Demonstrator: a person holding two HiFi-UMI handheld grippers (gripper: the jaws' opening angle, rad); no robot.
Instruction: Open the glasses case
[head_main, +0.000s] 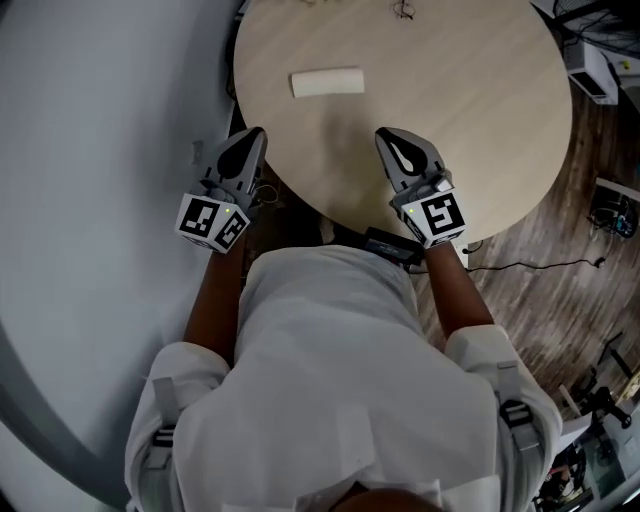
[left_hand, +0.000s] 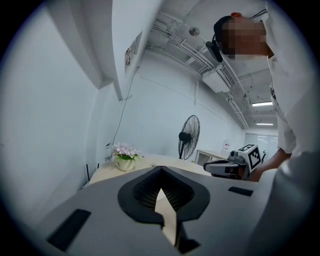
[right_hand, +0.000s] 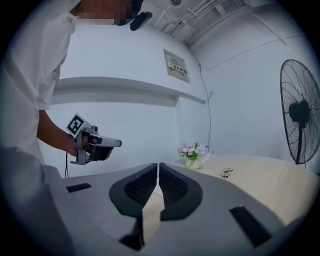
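The round table (head_main: 480, 150) fills most of what lies in front of me. I hold my left gripper (head_main: 254, 134) at its near edge and my right gripper (head_main: 386, 136) just over it. Both pairs of fingers are closed together, with nothing between them.

The glasses case (head_main: 327, 82) lies flat and closed further in on the tabletop, well apart from both grippers and roughly between their lines of reach. So nothing of the job is done yet. I judge I must reach in, hold the case steady and lift its lid.

A standing fan (right_hand: 300, 117) is beyond the table. On the far side of the table are a small pot of flowers (right_hand: 192, 155) and a pair of glasses (head_main: 404, 10). Nothing lies between me and the case.
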